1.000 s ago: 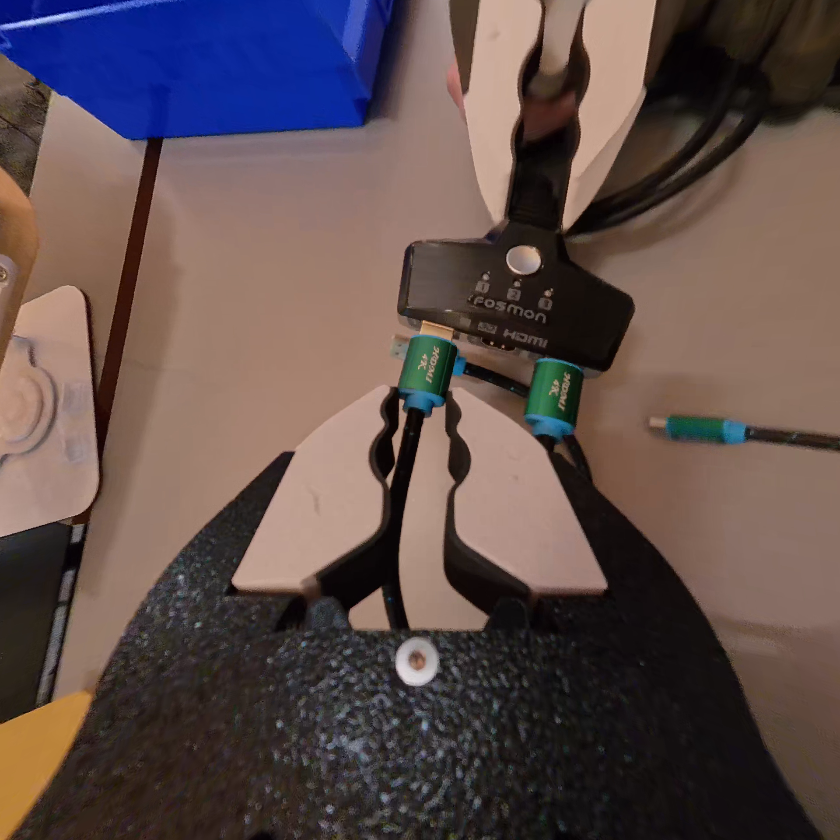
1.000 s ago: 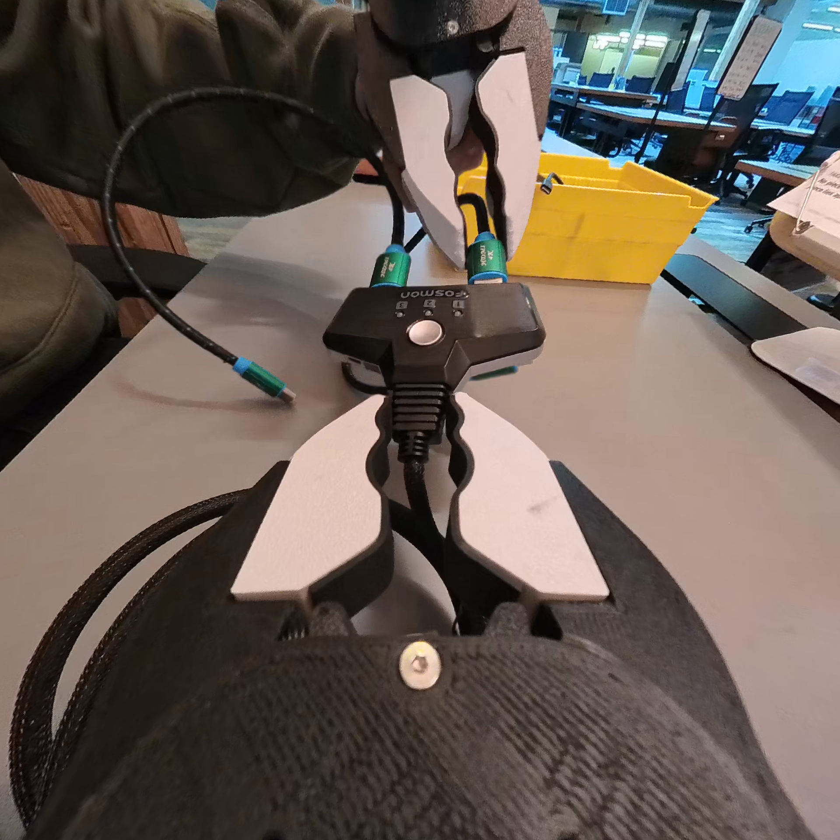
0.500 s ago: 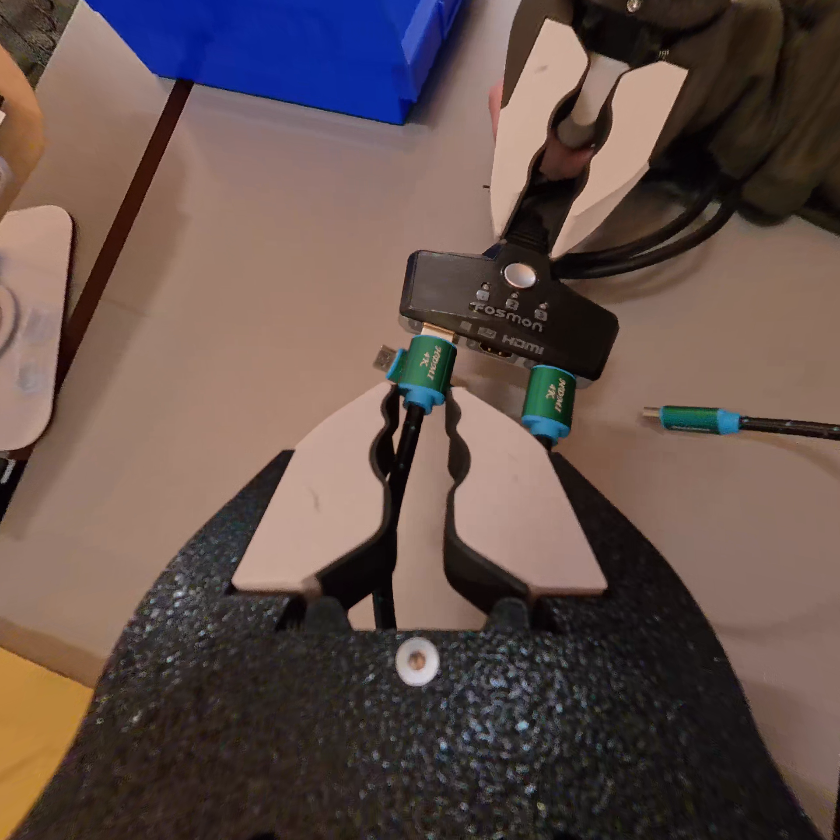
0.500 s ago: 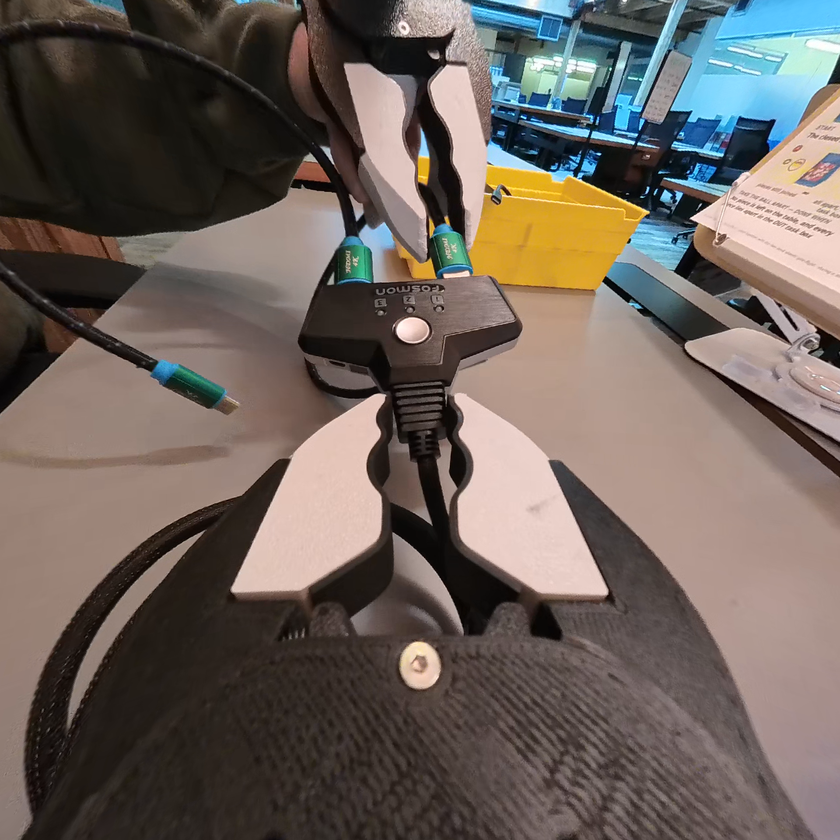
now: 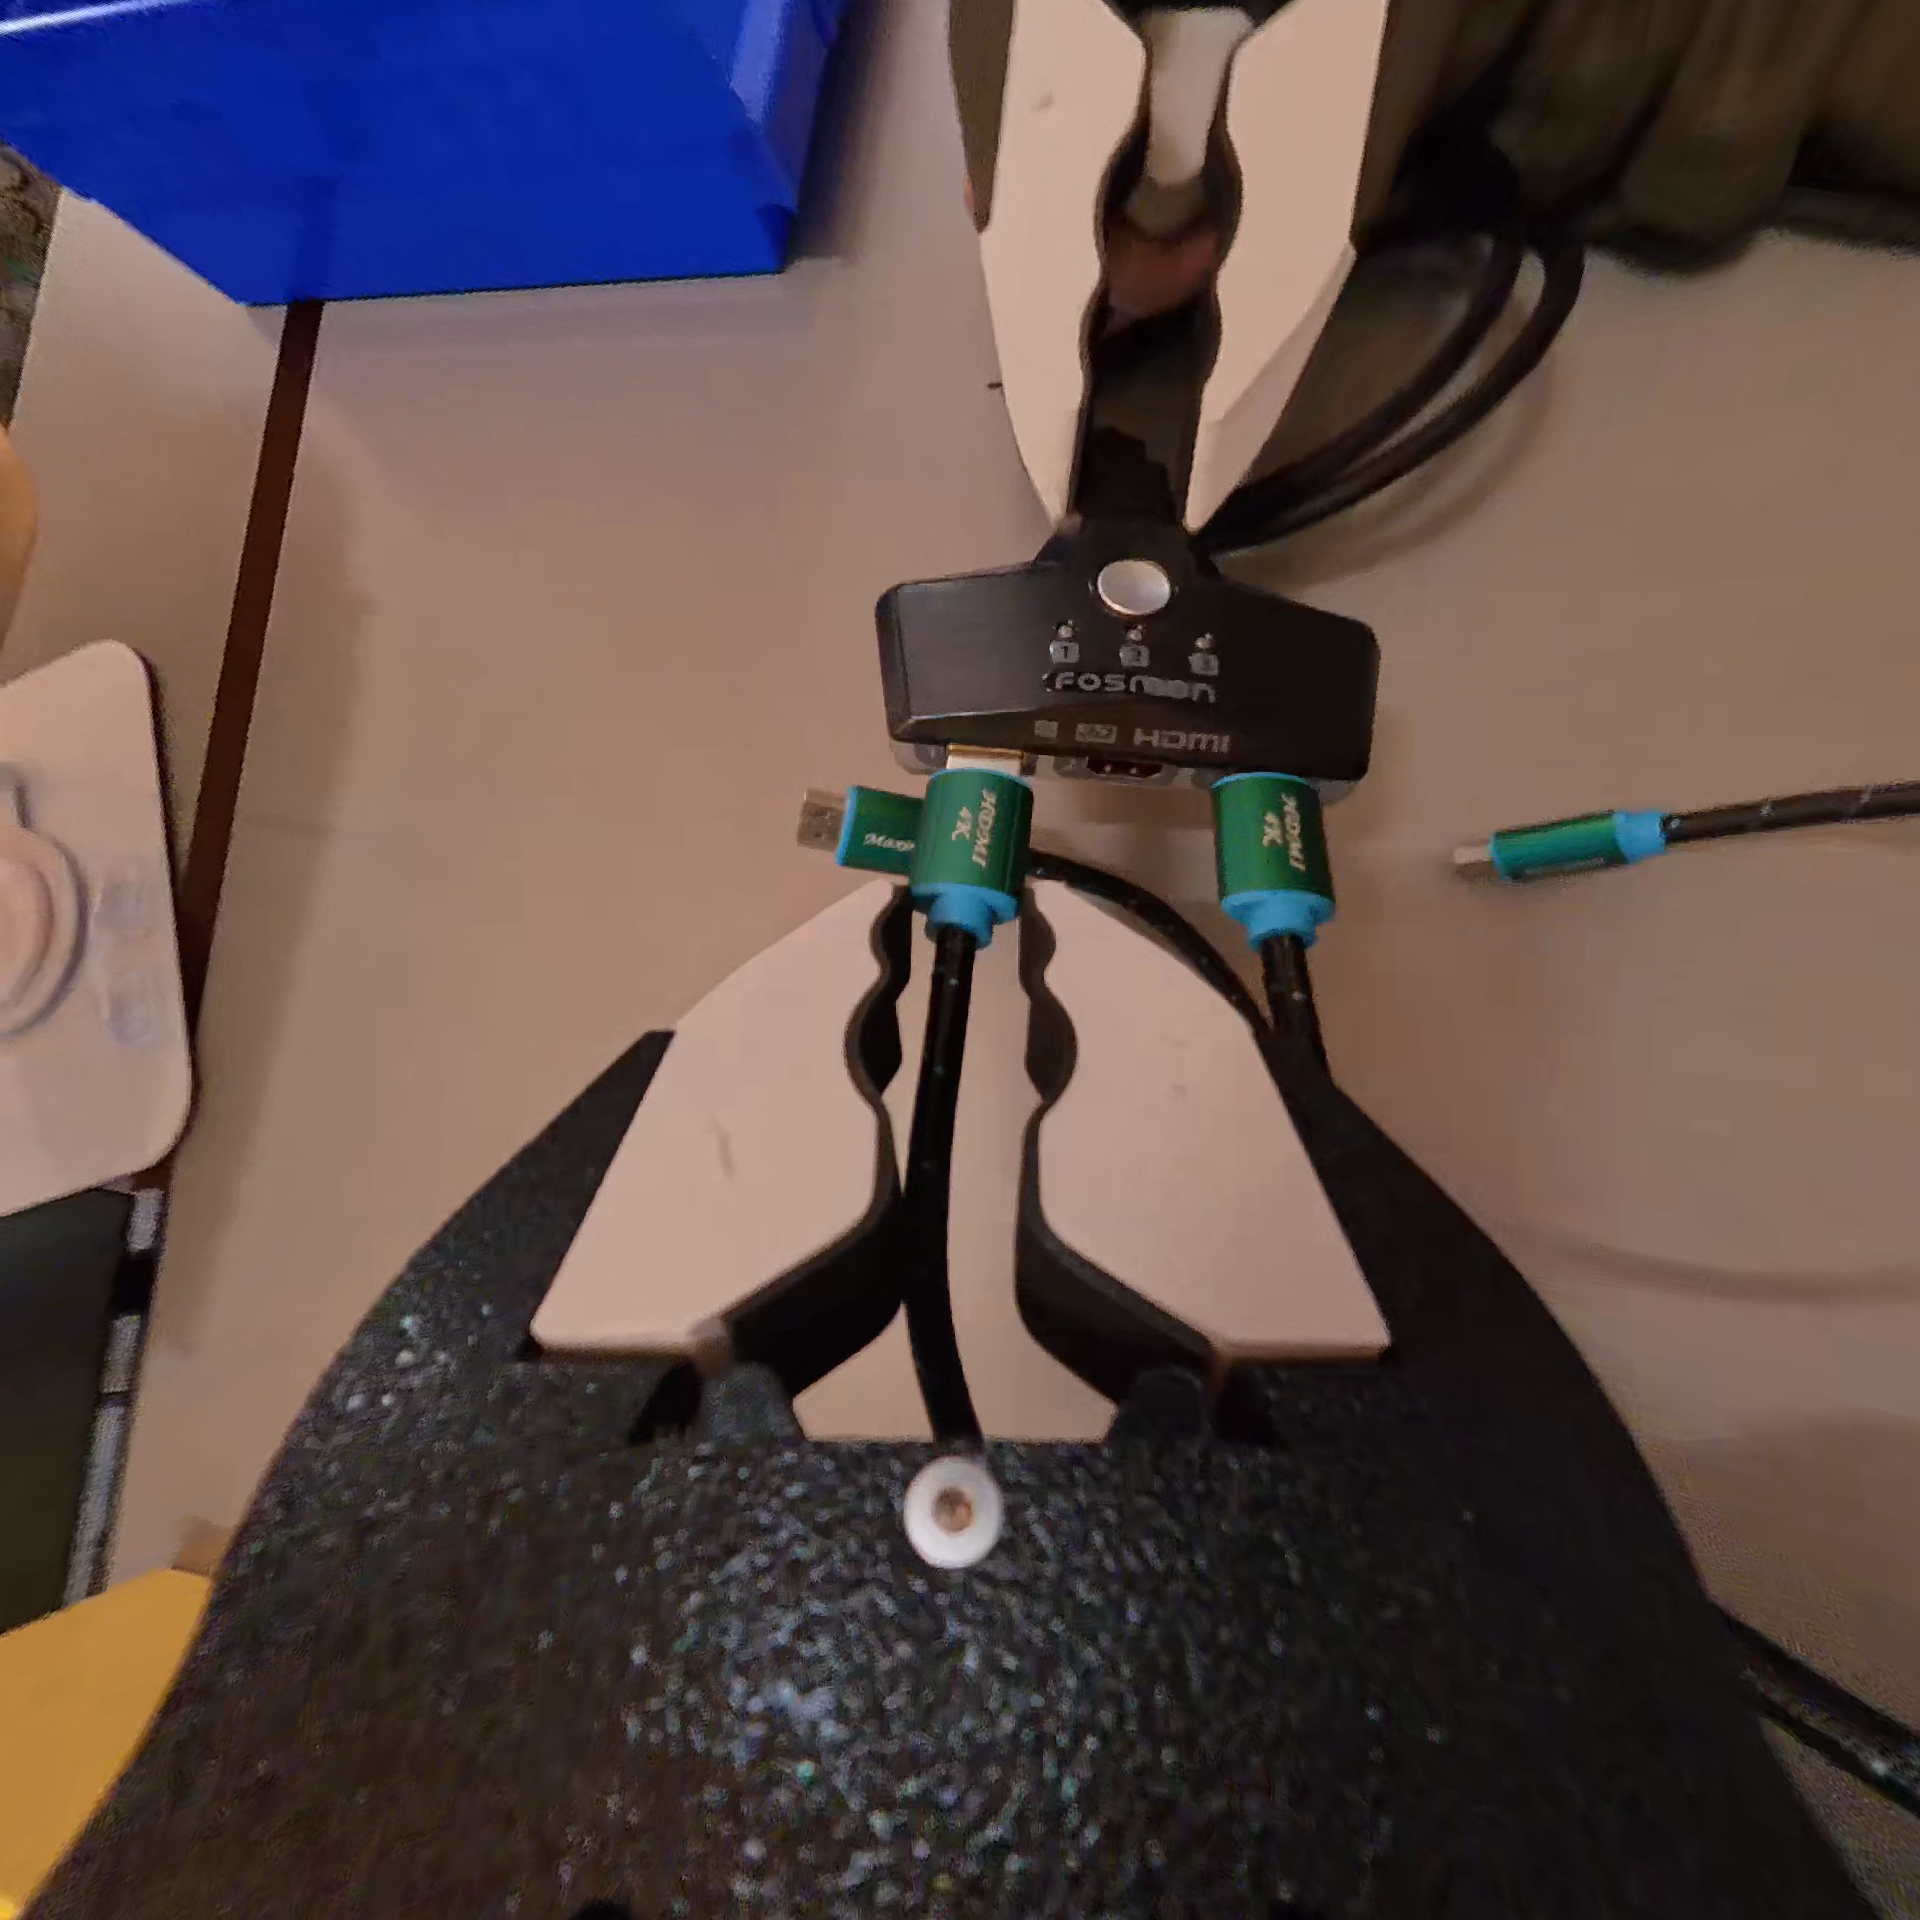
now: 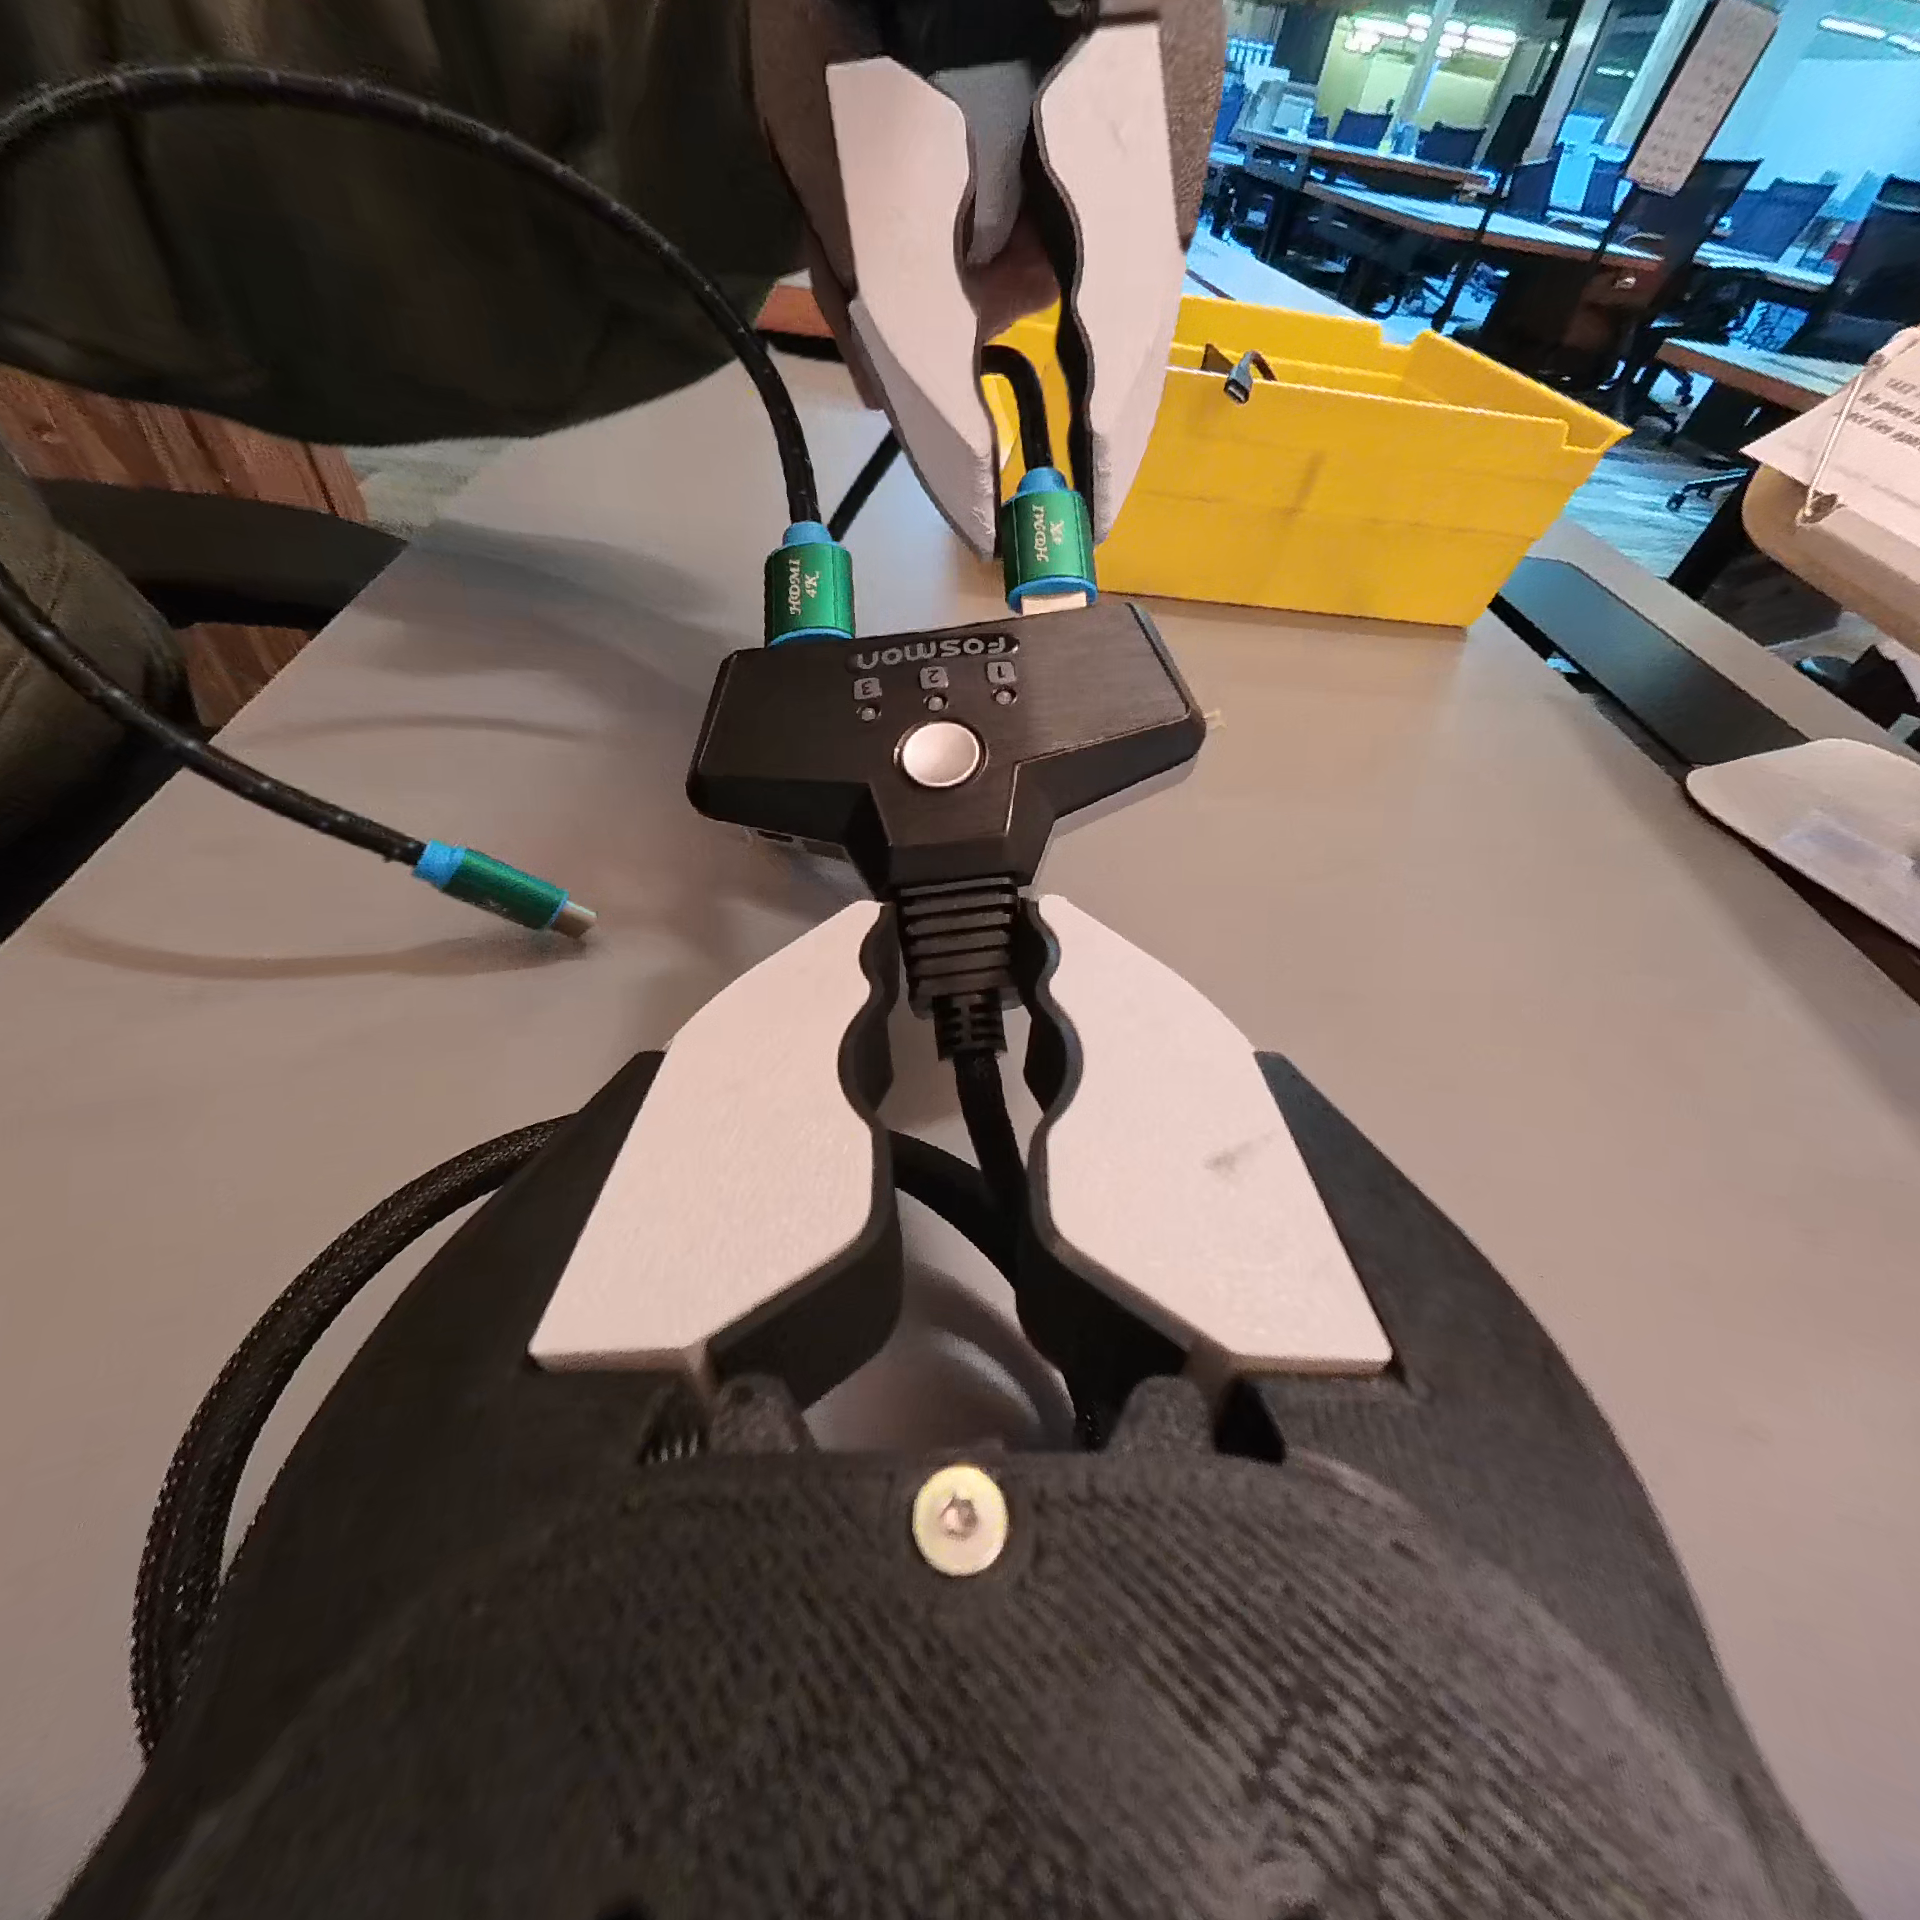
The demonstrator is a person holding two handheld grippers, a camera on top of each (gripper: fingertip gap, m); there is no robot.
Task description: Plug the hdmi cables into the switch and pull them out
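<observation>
At frame centre, the left gripper (image 5: 956, 925) is clenched on a green HDMI plug (image 5: 971, 844) partly seated in the black HDMI switch (image 5: 1127, 665). The right gripper (image 6: 954, 925) grasps the switch's ribbed strain relief (image 6: 958, 935) above the grey table (image 6: 1455, 987). A second plug (image 5: 1273, 857) sits in another port, and a loose plug (image 5: 1558, 844) lies at right.

The flat brushed-black switch box (image 5: 1127, 665) carries a round silver button (image 5: 1132, 588), and the metallic green plug with a sky-blue collar (image 5: 970, 848) shows gold metal at its tip. Its braided cord (image 5: 940, 1101) is black with pale flecks. A glossy blue bin (image 5: 416, 135) sits far left, a yellow plastic bin (image 6: 1351, 468) far right, on the matte grey table (image 6: 1351, 935).
</observation>
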